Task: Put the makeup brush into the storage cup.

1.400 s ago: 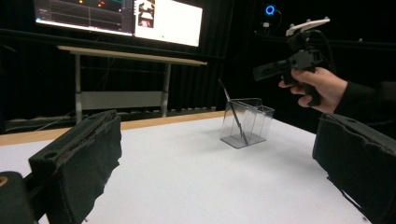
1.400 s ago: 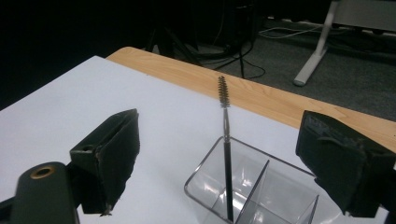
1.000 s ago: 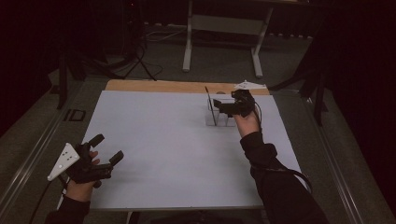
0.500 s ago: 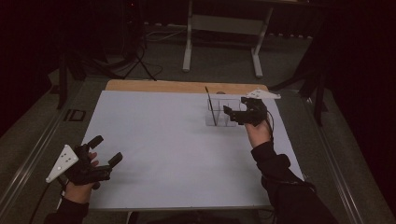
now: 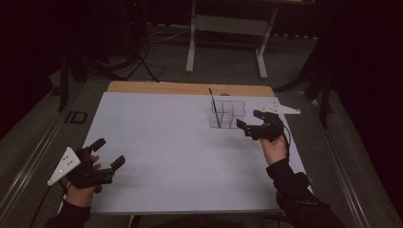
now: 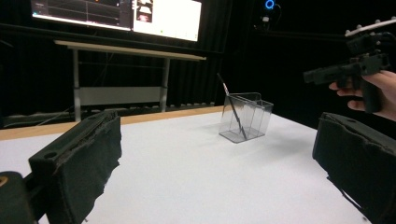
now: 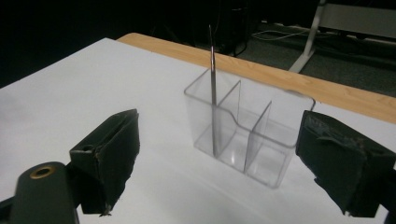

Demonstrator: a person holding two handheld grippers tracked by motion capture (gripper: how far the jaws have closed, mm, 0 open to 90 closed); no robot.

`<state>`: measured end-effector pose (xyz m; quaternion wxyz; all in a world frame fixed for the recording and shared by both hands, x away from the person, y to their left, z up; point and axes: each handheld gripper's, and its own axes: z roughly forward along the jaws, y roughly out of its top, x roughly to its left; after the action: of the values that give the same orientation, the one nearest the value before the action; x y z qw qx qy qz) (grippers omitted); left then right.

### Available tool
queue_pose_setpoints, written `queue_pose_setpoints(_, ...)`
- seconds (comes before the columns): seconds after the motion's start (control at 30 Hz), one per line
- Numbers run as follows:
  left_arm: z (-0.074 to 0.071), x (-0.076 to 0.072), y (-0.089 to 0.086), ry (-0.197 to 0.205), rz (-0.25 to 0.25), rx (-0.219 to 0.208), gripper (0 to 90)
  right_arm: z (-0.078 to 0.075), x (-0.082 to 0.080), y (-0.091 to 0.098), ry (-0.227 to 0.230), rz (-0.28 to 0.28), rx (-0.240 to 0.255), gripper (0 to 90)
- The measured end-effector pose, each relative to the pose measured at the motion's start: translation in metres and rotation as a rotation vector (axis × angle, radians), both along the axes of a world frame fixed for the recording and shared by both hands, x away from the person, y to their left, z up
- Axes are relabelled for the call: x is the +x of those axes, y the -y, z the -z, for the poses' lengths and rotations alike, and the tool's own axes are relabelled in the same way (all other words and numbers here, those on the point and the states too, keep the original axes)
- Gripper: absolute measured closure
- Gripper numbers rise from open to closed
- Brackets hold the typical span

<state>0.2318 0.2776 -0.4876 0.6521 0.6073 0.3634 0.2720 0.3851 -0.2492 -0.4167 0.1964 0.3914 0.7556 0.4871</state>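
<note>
Your right tongs (image 5: 250,124) hang open just beside the clear divided organizer (image 7: 247,133), near the desk's (image 5: 166,142) far edge, where a thin pen (image 7: 213,93) leans in an end compartment. Your left tongs (image 5: 104,154) rest open, well apart, out of the way.

Overhead plus two low jaw-level views

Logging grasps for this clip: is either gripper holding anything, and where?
Nothing is held. The left gripper and right gripper are open; the pen stands in the clear organizer.
</note>
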Motion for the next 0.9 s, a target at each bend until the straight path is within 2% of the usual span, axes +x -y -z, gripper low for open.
queue_pose_setpoints(0.1, 0.000, 0.000, 0.000, -0.003, 0.000, 0.002, 1.8, 0.003, -0.007, 0.004, -0.002, -0.002, -0.009, 13.2)
queue_pose_setpoints(0.3, 0.000, 0.001, 0.001, -0.003, 0.001, 0.001, 1.8, 0.008, -0.023, 0.011, -0.010, -0.015, 0.009, 13.3)
queue_pose_setpoints(0.47, 0.000, 0.000, 0.000, -0.001, 0.001, 0.000, 1.8, 0.011, -0.033, 0.011, 0.003, -0.025, 0.000, 13.4)
queue_pose_setpoints(0.73, 0.000, 0.000, 0.001, 0.001, 0.005, 0.005, 1.8, 0.015, -0.052, 0.016, 0.018, -0.051, 0.030, 13.4)
queue_pose_setpoints(0.9, -0.001, 0.000, 0.002, 0.002, 0.007, 0.005, 1.8, 0.016, -0.060, 0.020, 0.012, -0.060, 0.045, 13.5)
